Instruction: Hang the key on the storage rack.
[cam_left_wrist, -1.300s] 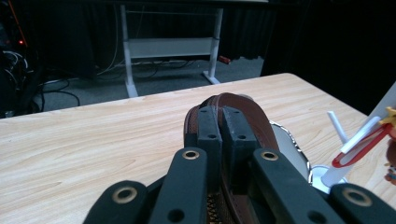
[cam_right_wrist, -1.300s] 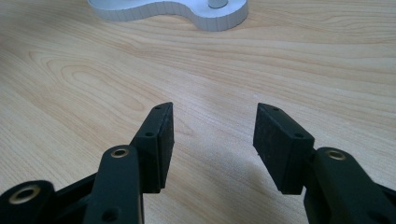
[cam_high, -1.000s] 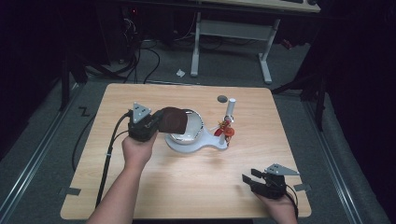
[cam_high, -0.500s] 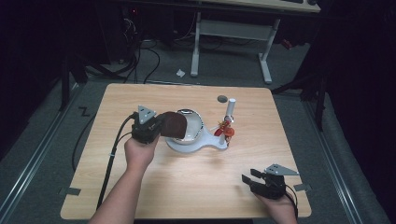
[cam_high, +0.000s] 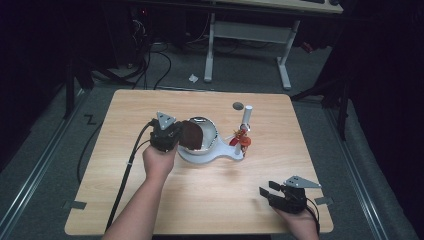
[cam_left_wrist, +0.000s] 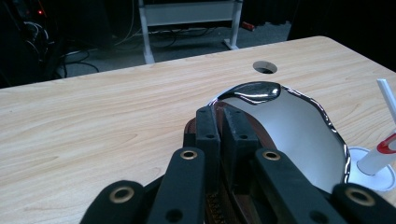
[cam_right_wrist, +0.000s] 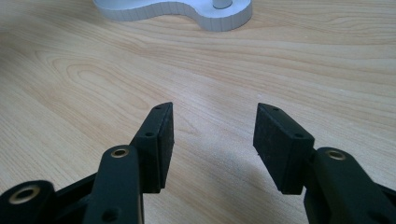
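Brown disc (cam_high: 192, 136), thin and dark with a ribbed edge, sits clamped in the left claw (cam_high: 181, 136), whose jaws are pressed nearly together on it; the left gripper view shows the same disc (cam_left_wrist: 194, 133) running edge-on between the two black pads, standing upright rather than flat. The disc hangs at the near left rim of the metal bowl (cam_high: 209, 131), partly over its opening, and whether it touches the rim cannot be told. In the left gripper view the bowl (cam_left_wrist: 299, 135) lies just beyond the jaw tips, its shiny edge wavy with reflections.

The bowl rests in a white base (cam_high: 220, 155), which lies near the middle of the bench (cam_high: 125, 110). On the base's right lobe, just right of the bowl, stands a white post (cam_high: 246, 116) with small red and orange parts (cam_high: 242, 138) at its foot. A round hole (cam_high: 238, 106) in the bench top is behind the bowl, near the post's top.

The right claw (cam_high: 265, 192) lies low by the bench's front edge, well apart from the bowl and to its right. Its jaws are spread wide with bare wood between them, gripping nothing (cam_right_wrist: 212, 135); the base's curved wall (cam_right_wrist: 187, 14) shows farther off.
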